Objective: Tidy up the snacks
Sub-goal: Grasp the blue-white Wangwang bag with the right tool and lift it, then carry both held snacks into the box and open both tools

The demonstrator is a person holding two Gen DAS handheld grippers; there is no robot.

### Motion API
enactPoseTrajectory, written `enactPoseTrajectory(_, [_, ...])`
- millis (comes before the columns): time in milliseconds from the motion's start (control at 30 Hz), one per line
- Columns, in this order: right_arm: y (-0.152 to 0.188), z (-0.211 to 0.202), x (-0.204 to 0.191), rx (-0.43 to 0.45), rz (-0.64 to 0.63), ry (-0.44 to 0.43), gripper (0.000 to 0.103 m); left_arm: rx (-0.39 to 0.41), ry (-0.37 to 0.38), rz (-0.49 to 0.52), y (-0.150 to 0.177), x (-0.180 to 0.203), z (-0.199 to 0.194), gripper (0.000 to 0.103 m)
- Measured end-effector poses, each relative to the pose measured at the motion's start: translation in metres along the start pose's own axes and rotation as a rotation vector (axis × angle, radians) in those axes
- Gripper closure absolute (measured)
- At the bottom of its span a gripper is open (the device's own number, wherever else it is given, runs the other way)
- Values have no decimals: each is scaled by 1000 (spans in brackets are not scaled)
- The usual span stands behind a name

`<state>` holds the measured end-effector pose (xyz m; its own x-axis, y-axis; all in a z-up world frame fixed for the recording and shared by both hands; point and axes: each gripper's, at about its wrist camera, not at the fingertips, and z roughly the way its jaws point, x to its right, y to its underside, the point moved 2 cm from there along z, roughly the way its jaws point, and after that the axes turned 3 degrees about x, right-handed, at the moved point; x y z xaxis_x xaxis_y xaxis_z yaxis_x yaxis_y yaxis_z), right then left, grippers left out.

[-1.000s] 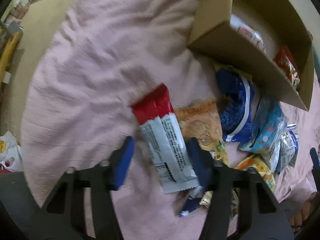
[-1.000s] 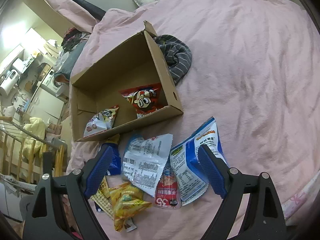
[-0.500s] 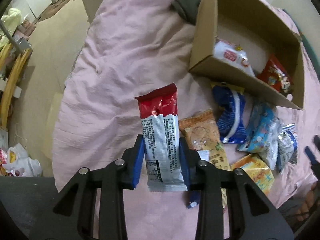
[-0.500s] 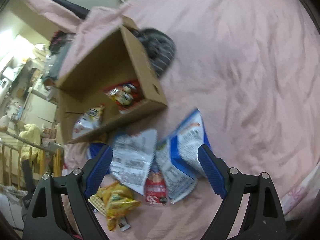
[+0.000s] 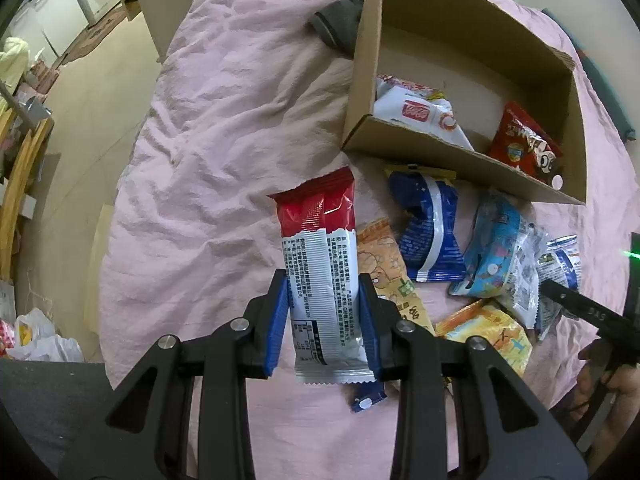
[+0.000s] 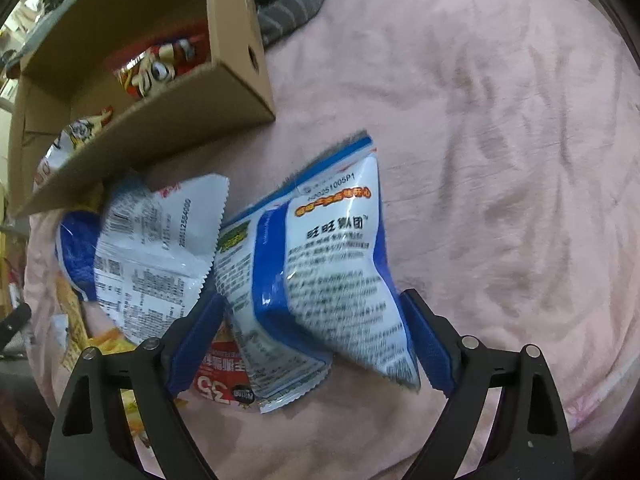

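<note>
My left gripper (image 5: pixel 323 322) is shut on a long red-and-white snack bar (image 5: pixel 320 264) and holds it up above the pink bed. A cardboard box (image 5: pixel 452 160) lies ahead to the right with a white packet (image 5: pixel 416 110) and a red packet (image 5: pixel 524 144) inside. My right gripper (image 6: pixel 310 344) is open, its blue pads on either side of a blue-and-white snack bag (image 6: pixel 320 272) lying on the bed. The box (image 6: pixel 160 120) is at the upper left in the right wrist view.
Several loose packets lie in front of the box: a dark blue one (image 5: pixel 428 232), an orange one (image 5: pixel 384 256), a light blue one (image 5: pixel 496 252), a white one (image 6: pixel 156 248). A grey striped cloth (image 6: pixel 284 0) lies behind the box. The bed edge (image 5: pixel 120 216) drops to the floor on the left.
My left gripper closed on the red-and-white bar and lifted it off the bed. My right gripper moved down and forward until its jaws straddle the blue-and-white bag.
</note>
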<state>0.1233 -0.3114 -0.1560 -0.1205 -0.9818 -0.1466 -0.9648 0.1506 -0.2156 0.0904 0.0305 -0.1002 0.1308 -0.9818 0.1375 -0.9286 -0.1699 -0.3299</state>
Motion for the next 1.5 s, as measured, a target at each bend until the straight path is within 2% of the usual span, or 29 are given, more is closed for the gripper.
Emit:
enactPoseTrajectory(33, [0,0,0,1,0,-3,16,5,-2,2,0,0,-1,74])
enactPoseTrajectory(133, [-1,-4,4,26,9,1,40,22,-12,6,-1,0,-2,74])
enactPoseTrajectory(267, [2,-13,9,45,14,-16,45,38,-32,7,-2,-1,-3,74])
enactPoseTrajectory(333, [4,-22,11,66,22,-32,51,43,-40,9,-2,-1,-3,74])
enactPoseTrajectory(567, [11,-53,39,156,121,-83,53,56,-51,32,-2,5,-1,74])
enactPoseTrajectory(767, [13,-79,59,254,192,-63,53,81,-57,51,-2,9,-3,74])
enactPoseTrajectory(933, [0,-97,54,388,226,-80,53,108,-70,53,-4,8,-6,74])
enactPoseTrajectory(1100, [-1,-122,44,501,188,-85,53,129,-110,65,-6,7,-9,74])
enactPoseTrajectory(1233, [-4,-131,35,538,174,-154,53,134,-105,47,-11,4,-14,74])
enactPoseTrajectory(1500, [-13,-151,2,588,118,-308,53,245,-62,90,-36,24,-57,74])
